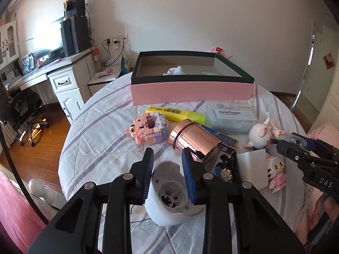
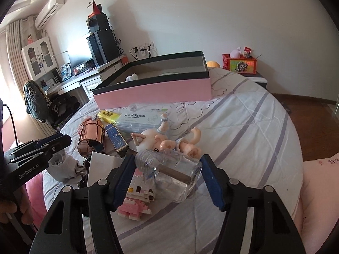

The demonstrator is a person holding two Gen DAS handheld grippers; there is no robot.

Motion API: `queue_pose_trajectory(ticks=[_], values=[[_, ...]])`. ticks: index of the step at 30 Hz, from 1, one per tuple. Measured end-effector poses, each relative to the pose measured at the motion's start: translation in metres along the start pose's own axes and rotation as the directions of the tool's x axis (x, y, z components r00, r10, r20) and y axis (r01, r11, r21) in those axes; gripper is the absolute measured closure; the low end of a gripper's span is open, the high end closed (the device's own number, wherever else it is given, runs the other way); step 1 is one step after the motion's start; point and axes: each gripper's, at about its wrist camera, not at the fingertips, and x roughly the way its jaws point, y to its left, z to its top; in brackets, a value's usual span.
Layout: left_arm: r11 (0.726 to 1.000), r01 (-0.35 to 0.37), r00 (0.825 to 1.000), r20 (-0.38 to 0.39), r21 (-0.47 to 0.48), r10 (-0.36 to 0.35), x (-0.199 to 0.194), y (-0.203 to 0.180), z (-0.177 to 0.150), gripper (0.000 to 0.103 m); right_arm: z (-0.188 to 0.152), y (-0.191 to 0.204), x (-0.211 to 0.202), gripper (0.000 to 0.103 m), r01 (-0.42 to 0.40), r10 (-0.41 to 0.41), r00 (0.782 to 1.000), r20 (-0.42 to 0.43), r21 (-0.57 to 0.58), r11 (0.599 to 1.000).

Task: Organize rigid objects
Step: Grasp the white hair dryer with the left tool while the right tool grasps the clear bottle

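Note:
A pink box (image 1: pixel 191 92) with a dark rim stands open at the far side of the bed; it also shows in the right wrist view (image 2: pixel 155 92). My left gripper (image 1: pixel 167 156) is shut on a white plastic part (image 1: pixel 169 192), its pads against the part's sides. My right gripper (image 2: pixel 167 165) is around a clear glass jar (image 2: pixel 173 174) lying on its side, its fingers at the jar's two ends. A rose-gold tin (image 1: pixel 191 138), pig figurine (image 2: pixel 167 141), pink brick toy (image 1: pixel 149 129), yellow highlighter (image 1: pixel 175 114) and flosser box (image 1: pixel 233 117) lie on the quilt.
A pink-and-white brick cat (image 2: pixel 135 199) and a white card (image 1: pixel 253 169) lie beside the jar. A blue box (image 2: pixel 116 138) lies near the tin. A desk with monitor (image 1: pixel 48 40) stands left, and a red box (image 2: pixel 240 63) sits on a nightstand.

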Motion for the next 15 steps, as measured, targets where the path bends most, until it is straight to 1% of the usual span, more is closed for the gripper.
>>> queue_pose_trajectory(ticks=[1,3,5,6,7,8,10,12,13,15], values=[[1.000,0.006,1.000,-0.005,-0.019,-0.006,0.001,0.005,-0.004,0.073,0.000,0.001,-0.002,0.038,0.005,-0.005,1.000,0.008,-0.008,1.000],[0.999,0.015,1.000,-0.003,-0.042,-0.015,0.000,0.012,-0.010,0.064,0.000,0.000,-0.004,0.038,0.020,-0.020,1.000,0.012,-0.013,1.000],[0.998,0.000,1.000,0.003,-0.060,0.000,-0.003,0.017,-0.012,0.046,-0.001,-0.004,-0.005,0.038,0.029,-0.029,0.999,0.019,-0.003,1.000],[0.998,-0.007,1.000,0.004,-0.065,0.008,-0.004,0.019,-0.013,0.041,-0.001,-0.007,-0.005,0.038,0.034,-0.034,0.999,0.015,0.000,0.999],[0.998,-0.008,1.000,0.003,-0.065,0.008,-0.004,0.019,-0.014,0.033,-0.001,-0.010,-0.005,0.038,0.036,-0.036,0.999,0.013,0.003,0.999],[0.998,-0.003,1.000,0.003,-0.069,0.004,-0.004,0.020,-0.016,0.028,-0.001,-0.012,-0.005,0.038,0.036,-0.036,0.999,0.014,0.008,0.999],[0.996,0.017,1.000,0.000,-0.089,-0.017,-0.002,0.022,-0.019,0.022,-0.001,-0.014,-0.004,0.038,0.031,-0.031,0.999,0.010,0.012,0.999],[0.994,0.036,0.999,-0.005,-0.099,-0.036,0.001,0.020,-0.020,0.021,-0.001,-0.015,-0.004,0.038,0.030,-0.030,1.000,0.009,0.016,0.999],[0.995,0.040,0.999,-0.009,-0.095,-0.041,0.004,0.018,-0.021,0.022,-0.001,-0.016,-0.003,0.038,0.028,-0.028,1.000,0.006,0.016,0.999],[0.994,0.071,0.997,-0.031,-0.089,-0.074,0.011,0.013,-0.023,0.028,-0.001,-0.017,-0.001,0.038,0.026,-0.026,1.000,0.004,0.021,0.999]])
